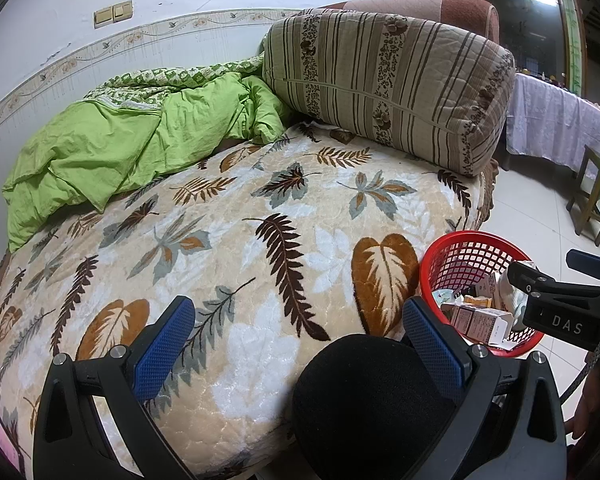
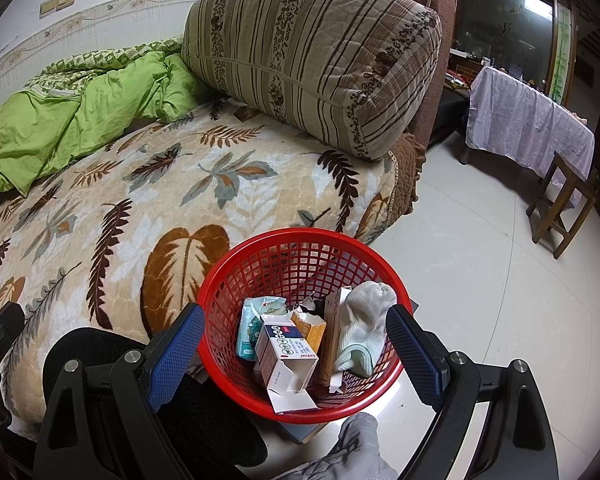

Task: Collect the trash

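A red mesh basket (image 2: pixel 260 248) stands on the floor beside the bed and shows again at the right of the left wrist view, basket (image 1: pixel 452 248). Inside lie an opened white carton (image 2: pixel 288 364), an orange box (image 2: pixel 310 326), a blue-green packet (image 2: pixel 249 330) and a white sock (image 2: pixel 366 322). My right gripper (image 2: pixel 296 354) hovers over the basket, open, its blue pads either side of the trash with nothing pressed. My left gripper (image 1: pixel 298 340) hangs open above the leaf-patterned blanket (image 1: pixel 236 216), holding nothing. A black rounded knee hides part of its gap.
A striped cushion (image 1: pixel 384 88) leans at the bed's head. A crumpled green quilt (image 1: pixel 112 144) lies by the wall. Pale tiled floor (image 2: pixel 472 280) extends right to a wooden stool (image 2: pixel 560 208) and a cloth-draped table (image 2: pixel 532 128). A grey-gloved hand (image 2: pixel 356 444) is below the basket.
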Demonstrator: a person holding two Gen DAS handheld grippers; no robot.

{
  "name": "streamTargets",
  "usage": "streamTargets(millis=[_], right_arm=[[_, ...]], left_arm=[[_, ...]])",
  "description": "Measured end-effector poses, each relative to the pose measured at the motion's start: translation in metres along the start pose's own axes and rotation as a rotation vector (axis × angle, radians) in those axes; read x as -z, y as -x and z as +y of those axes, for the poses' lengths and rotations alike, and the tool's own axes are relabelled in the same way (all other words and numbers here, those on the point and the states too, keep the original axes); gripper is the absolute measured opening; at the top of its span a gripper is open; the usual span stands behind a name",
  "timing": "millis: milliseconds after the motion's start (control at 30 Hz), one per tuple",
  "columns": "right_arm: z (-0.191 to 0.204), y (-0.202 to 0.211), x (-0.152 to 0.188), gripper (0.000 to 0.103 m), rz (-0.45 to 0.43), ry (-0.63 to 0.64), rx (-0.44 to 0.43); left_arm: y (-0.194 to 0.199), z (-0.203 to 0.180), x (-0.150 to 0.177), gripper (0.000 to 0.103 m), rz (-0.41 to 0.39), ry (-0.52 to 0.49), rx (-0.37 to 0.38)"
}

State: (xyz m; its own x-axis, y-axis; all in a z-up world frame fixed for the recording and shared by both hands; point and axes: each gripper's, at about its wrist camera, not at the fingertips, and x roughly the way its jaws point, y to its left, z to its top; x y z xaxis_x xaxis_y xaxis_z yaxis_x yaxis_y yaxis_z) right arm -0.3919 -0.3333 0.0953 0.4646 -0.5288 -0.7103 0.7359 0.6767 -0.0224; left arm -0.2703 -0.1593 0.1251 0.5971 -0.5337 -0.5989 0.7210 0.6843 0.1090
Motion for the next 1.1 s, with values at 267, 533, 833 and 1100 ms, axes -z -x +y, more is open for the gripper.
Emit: streamTargets(millis=[267, 533, 833, 1100], right_arm=[[0.0, -0.001, 0.0, 0.093, 0.005, -0.001, -0.001], [0.005, -0.006, -0.003, 0.093, 0.009, 0.03, -0.007], [0.033, -0.011, -0.019, 0.093, 0.013, 0.096, -0.055], [0.073, -0.02, -0.045, 0.093, -0.025, 0.174, -0.103]], left_arm=[[0.0, 0.002, -0.001, 0.103, 0.0, 0.001, 0.001], [-0.003, 0.006, 0.004, 0.103, 0.017, 0.067, 0.01], [-0.004, 0.031, 0.007, 0.103, 0.028, 0.138, -0.005], [-0.015, 0.089, 0.012, 0.103, 0.061, 0.267, -0.062]])
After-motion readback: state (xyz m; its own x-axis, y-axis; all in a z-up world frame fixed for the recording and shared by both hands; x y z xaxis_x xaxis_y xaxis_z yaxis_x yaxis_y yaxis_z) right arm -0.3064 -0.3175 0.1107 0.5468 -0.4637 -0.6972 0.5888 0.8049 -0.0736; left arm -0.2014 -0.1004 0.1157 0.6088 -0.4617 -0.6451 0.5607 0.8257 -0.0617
